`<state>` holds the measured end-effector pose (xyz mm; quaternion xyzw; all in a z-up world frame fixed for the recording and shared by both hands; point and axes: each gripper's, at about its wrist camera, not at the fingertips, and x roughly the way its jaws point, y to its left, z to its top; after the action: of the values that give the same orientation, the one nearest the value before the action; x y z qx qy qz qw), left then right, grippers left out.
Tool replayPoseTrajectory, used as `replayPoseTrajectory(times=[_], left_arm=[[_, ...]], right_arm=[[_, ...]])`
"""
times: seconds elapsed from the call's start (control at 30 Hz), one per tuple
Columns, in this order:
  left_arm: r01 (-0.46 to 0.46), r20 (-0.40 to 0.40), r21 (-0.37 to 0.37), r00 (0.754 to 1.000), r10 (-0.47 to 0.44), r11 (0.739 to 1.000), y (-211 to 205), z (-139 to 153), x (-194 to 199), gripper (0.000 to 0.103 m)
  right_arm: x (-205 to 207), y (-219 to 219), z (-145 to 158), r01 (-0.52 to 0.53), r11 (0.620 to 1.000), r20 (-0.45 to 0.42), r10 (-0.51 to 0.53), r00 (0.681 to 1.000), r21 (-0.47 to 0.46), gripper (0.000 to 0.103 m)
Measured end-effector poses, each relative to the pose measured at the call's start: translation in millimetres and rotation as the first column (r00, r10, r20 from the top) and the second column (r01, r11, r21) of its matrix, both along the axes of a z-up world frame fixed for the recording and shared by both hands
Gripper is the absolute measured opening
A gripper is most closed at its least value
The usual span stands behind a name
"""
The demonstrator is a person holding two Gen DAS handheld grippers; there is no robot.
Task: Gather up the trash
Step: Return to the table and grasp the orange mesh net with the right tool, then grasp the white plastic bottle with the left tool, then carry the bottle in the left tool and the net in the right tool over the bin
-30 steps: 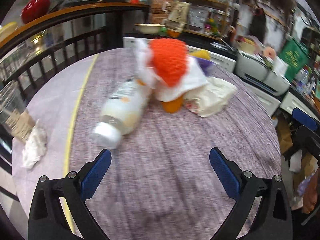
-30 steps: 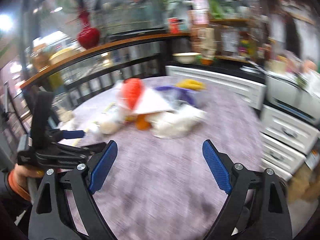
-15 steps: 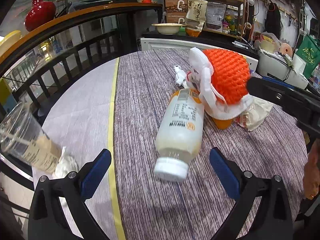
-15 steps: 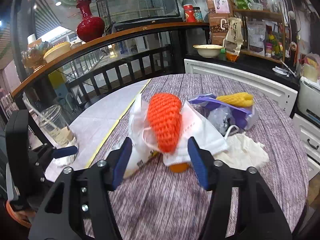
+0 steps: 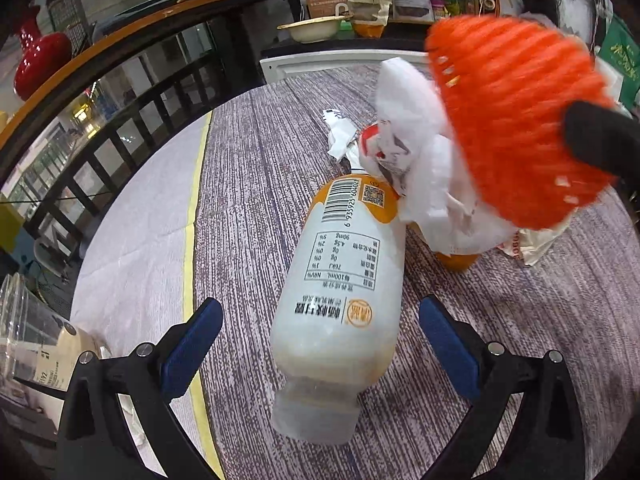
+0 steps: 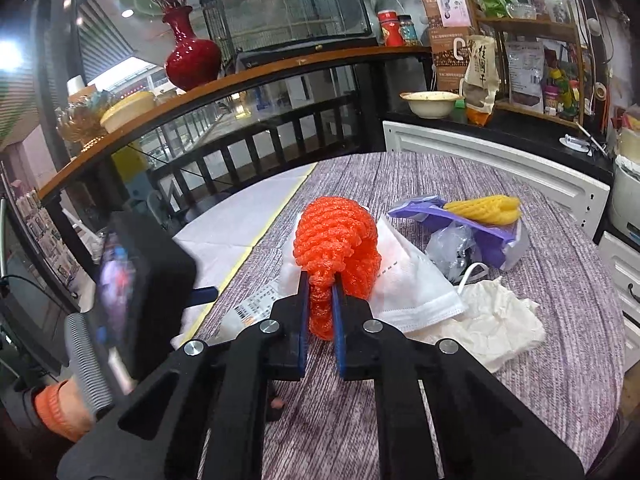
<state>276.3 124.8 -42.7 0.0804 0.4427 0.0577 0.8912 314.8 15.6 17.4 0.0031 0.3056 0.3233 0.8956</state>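
An orange foam fruit net (image 6: 336,236) lies on a white face mask (image 6: 416,284) in the trash pile on the round table. My right gripper (image 6: 320,294) is shut on the net's near end, pinching it between the blue pads. The same orange foam net (image 5: 516,120) fills the upper right of the left wrist view. A white plastic bottle (image 5: 344,296) lies on its side, cap toward me. My left gripper (image 5: 320,340) is open with the bottle's lower body between its fingers, pads apart from it.
A yellow foam net (image 6: 484,208) rests on a purple bag (image 6: 496,240); crumpled tissue (image 6: 496,320) lies beside the mask. A clear plastic cup (image 5: 28,340) stands at the table's left edge. Railing (image 6: 248,140), red vase (image 6: 192,52) and shelves stand behind.
My right gripper closed from wide open onto the orange net. My left gripper moved closer to the bottle, which now lies between its fingers.
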Motion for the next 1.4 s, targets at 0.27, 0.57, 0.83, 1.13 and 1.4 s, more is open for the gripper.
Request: replayPoseTrajectory(times=[0.27, 0.57, 0.83, 1.13, 1.4], left_arm=[[-0.039, -0.058, 0.043, 0.997, 0.041, 0.998, -4.0, -8.3, 16.1, 0.073], [-0.073, -0.055, -0.011, 0.996, 0.072, 0.997, 2.9, -12.0, 0.9, 0.061], [-0.087, 0.055, -0.111, 0.994, 0.093, 0.99, 14.5, -3.4, -56.4, 0.061], [0.005, 0.129, -0.193, 0.991, 0.02, 0.981, -8.9, 6.2, -119.9, 0.061], [0.116, 0.173, -0.232, 0.982, -0.077, 0.966, -51.2, 12.9, -136.0, 0.061]], right_arm=[[-32.1, -38.8, 4.0, 0.004, 1.0, 0.004, -0.004, 1.0, 0.011, 0.011], [-62.2, -77.1, 5.0, 0.02, 1.0, 0.041, -0.02, 0.999, -0.018, 0.011], [-93.3, -114.5, -4.0, 0.048, 0.998, 0.06, -0.046, 0.997, -0.033, 0.011], [-123.5, -147.3, -14.6, 0.068, 0.996, 0.077, -0.064, 0.995, -0.055, 0.011], [-140.9, -182.5, -26.7, 0.128, 0.99, 0.09, -0.122, 0.988, -0.059, 0.011]])
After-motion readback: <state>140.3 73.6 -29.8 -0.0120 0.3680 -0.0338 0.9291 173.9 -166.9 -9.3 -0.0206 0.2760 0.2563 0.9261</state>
